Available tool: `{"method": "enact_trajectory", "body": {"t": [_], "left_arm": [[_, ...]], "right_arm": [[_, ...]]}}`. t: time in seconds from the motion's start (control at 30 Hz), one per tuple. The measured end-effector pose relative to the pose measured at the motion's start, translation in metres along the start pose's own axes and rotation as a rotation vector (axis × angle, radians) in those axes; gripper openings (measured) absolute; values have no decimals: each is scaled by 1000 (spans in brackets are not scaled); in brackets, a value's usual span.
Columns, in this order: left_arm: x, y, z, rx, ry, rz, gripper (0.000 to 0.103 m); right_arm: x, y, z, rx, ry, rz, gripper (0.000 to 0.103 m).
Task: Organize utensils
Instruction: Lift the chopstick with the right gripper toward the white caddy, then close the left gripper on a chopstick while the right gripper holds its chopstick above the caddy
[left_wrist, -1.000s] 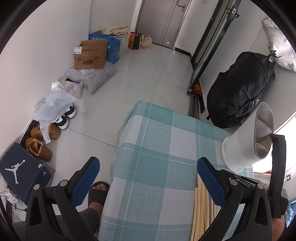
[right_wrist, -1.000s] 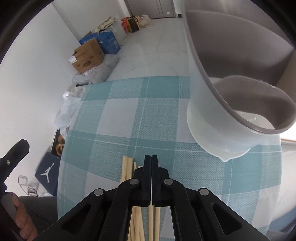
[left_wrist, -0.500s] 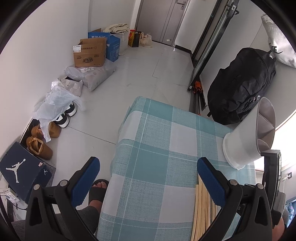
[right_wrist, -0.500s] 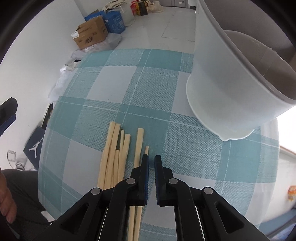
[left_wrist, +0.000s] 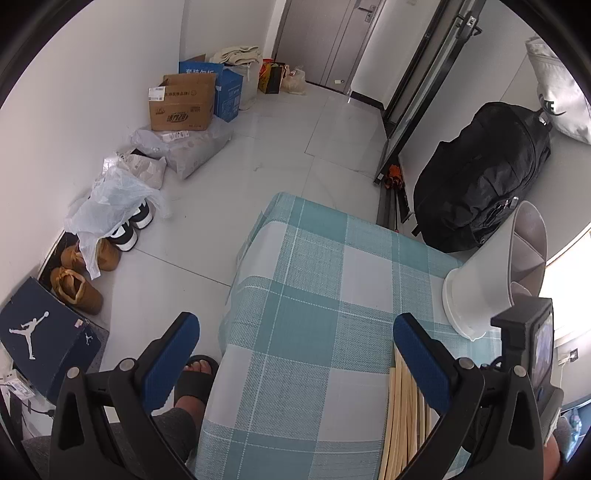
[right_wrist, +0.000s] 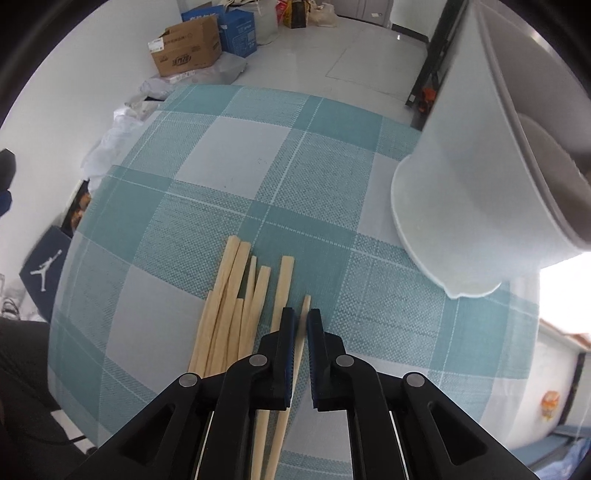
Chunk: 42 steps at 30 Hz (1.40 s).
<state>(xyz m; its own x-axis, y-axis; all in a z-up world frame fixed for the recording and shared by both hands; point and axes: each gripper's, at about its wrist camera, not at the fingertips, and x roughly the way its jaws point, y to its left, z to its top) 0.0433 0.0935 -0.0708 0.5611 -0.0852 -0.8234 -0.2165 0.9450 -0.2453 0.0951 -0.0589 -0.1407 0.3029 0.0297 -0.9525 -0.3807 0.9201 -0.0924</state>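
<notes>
Several pale wooden chopsticks (right_wrist: 236, 306) lie side by side on the teal checked tablecloth (right_wrist: 258, 177). My right gripper (right_wrist: 301, 319) hovers just above their near ends, its jaws a narrow gap apart and empty, with one chopstick (right_wrist: 305, 306) seen through the gap. A white divided utensil holder (right_wrist: 480, 184) stands at the right. In the left wrist view the chopsticks (left_wrist: 402, 417) lie under the right finger of my left gripper (left_wrist: 295, 332), which is wide open and empty above the cloth's near edge. The holder (left_wrist: 491, 280) stands at its right.
The table (left_wrist: 295, 236) is small, with its edges close on the left and far side. On the floor to the left are shoes (left_wrist: 81, 284), a shoe box (left_wrist: 40, 339), bags and cardboard boxes (left_wrist: 181, 99). A black bag (left_wrist: 480, 177) stands behind the table.
My right gripper has drawn back from the holder and risen, and its jaws have parted slightly. More of the chopsticks now shows ahead of it. The left gripper has barely moved.
</notes>
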Motion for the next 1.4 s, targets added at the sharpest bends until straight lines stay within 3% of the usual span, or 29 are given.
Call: {"method": "enact_trajectory", "body": {"t": [0.13, 0.33, 0.6, 0.83, 0.93, 0.97, 1.0, 1.07, 1.27, 1.4], "left_arm": [[2, 2, -1, 9, 1, 23, 102], [12, 2, -7, 29, 39, 38, 102], [39, -36, -31, 151, 203, -54, 102], [59, -74, -54, 279, 290, 16, 97], [60, -74, -54, 275, 302, 30, 88], [61, -74, -54, 269, 308, 27, 81], [63, -74, -54, 262, 311, 16, 68], [62, -76, -54, 275, 298, 8, 58], [61, -75, -55, 288, 264, -1, 54], [60, -66, -51, 238, 248, -21, 30]], "right_arm": [[0, 1, -3, 0, -39, 6, 6], [-10, -22, -16, 105, -111, 104, 3], [-75, -76, -38, 262, -354, 242, 3], [-119, -109, -60, 321, -536, 308, 3], [-125, -119, -68, 328, -567, 334, 3], [-124, -121, -69, 333, -571, 345, 3], [-124, -126, -72, 341, -570, 357, 3], [-127, -139, -79, 361, -564, 390, 3], [-134, -150, -89, 373, -582, 406, 3], [-134, -148, -92, 369, -579, 412, 3]]}}
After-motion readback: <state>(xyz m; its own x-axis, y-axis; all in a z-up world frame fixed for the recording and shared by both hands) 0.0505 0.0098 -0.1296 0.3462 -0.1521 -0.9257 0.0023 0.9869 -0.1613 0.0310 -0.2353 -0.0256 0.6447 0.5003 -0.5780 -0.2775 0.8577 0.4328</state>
